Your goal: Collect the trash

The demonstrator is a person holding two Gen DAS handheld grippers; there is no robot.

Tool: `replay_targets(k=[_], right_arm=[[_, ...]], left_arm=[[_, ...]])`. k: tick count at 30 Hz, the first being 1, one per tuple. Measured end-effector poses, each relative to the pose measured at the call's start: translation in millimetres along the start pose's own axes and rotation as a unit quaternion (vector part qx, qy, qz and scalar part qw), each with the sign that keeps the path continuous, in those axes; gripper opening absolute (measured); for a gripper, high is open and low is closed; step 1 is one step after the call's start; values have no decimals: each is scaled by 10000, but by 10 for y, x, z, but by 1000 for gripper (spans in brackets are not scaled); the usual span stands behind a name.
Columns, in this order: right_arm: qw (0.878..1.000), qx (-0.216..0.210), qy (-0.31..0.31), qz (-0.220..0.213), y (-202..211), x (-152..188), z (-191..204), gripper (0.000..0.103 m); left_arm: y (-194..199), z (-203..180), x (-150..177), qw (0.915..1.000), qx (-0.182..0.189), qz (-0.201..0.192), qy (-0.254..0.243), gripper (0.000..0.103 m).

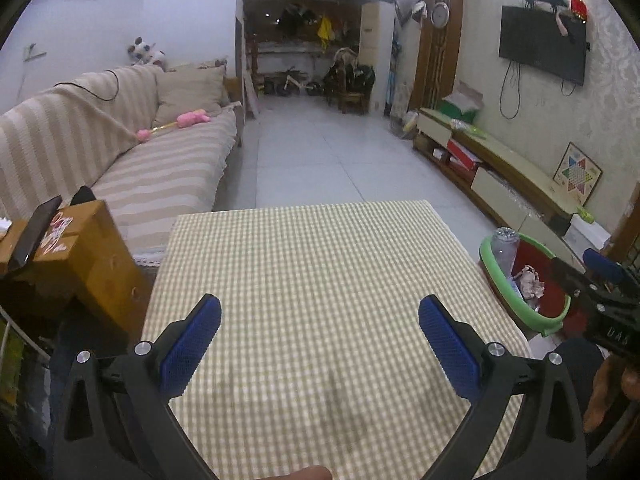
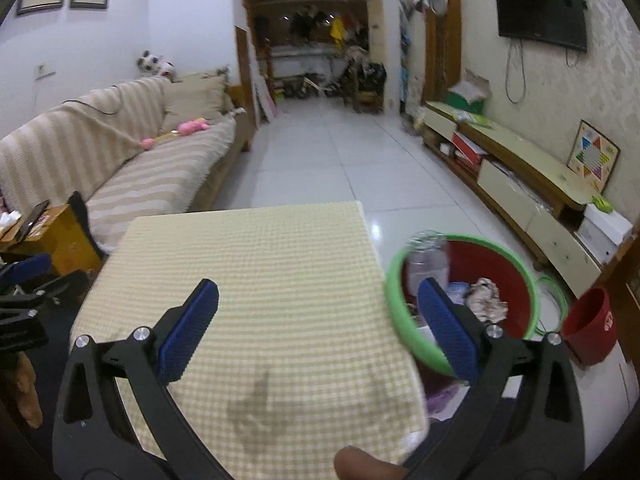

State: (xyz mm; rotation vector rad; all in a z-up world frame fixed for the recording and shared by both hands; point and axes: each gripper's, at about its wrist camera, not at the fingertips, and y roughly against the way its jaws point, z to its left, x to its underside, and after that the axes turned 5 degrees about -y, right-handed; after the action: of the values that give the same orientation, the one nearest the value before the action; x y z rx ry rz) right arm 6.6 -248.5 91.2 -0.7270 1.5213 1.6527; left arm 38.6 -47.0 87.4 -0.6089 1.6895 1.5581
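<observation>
A red bin with a green rim (image 2: 400, 316) (image 1: 520, 304) stands on the floor right of the checked table (image 1: 320, 280) (image 2: 248, 280). Inside it lie a clear plastic bottle (image 2: 428, 260) (image 1: 505, 250) and a crumpled paper wad (image 2: 486, 294) (image 1: 530, 278). My left gripper (image 1: 320, 316) hangs open over the table with nothing between its blue pads. My right gripper (image 2: 318, 300) is open too, above the table's right edge, its right finger in front of the bin. The right gripper (image 1: 600, 280) also shows at the right edge of the left wrist view.
A striped sofa (image 1: 120, 160) runs along the left, with a wooden side table (image 1: 80, 248) at its near end. A low TV cabinet (image 2: 540, 200) lines the right wall. A small red bucket (image 2: 592, 324) stands right of the bin. Tiled floor (image 2: 340, 160) stretches beyond.
</observation>
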Motion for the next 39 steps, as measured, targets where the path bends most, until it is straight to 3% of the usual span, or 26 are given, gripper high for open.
replay_targets(k=[7,14,23,39], right_arm=[[9997,-9,141,-217,147,259,303,98],[9995,-32,301,72,121,458,394,98],[9989,-26,465,-34,162,653,525,98],[9997,59,217,-30,57,628,388,98]], left_arm=[[84,92,370,9999,-120,112,-46,95],[159,164,680,9987,-482,-86,159,95],[206,37,686,9973,-602,-385,-196,95],[123,179,705,9986,-404,-225,248,95]])
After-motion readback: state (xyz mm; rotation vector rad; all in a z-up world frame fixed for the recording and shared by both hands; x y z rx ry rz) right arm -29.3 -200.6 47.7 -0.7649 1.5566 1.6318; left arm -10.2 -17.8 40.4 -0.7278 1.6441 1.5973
